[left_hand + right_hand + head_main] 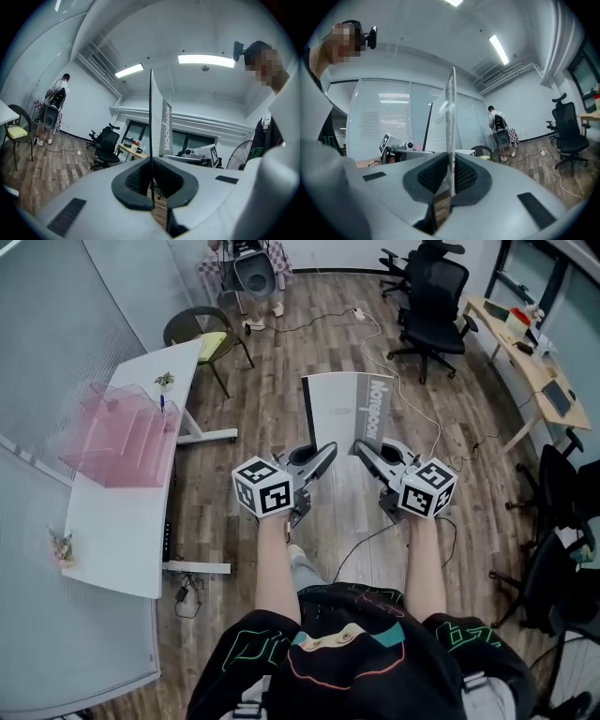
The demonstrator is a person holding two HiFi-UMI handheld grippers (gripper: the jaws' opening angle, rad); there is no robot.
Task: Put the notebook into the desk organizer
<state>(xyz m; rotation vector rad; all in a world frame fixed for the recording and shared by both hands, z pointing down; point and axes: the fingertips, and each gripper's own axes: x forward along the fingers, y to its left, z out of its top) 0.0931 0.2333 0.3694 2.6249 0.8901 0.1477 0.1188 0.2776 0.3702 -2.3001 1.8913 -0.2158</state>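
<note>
Wood-plank floor (281, 362) all around, with black mesh office chairs (431, 296) at the back and a white curved desk (117, 531) off to the left. On that desk sits the desk organizer (117, 432), a see-through pink acrylic thing with stepped compartments. The notebook (347, 413) is nowhere near it yet: it's held up in the air over the floor, a thin flat rectangle with a pale grey cover and a darker strip printed "Notebook". The left gripper (328, 454) is clamped on its near left edge and the right gripper (364, 451) on its near right edge. Both gripper views show the notebook edge-on (151, 117) (451, 122), a thin sheet pinched tight between ribbed black pads.
</note>
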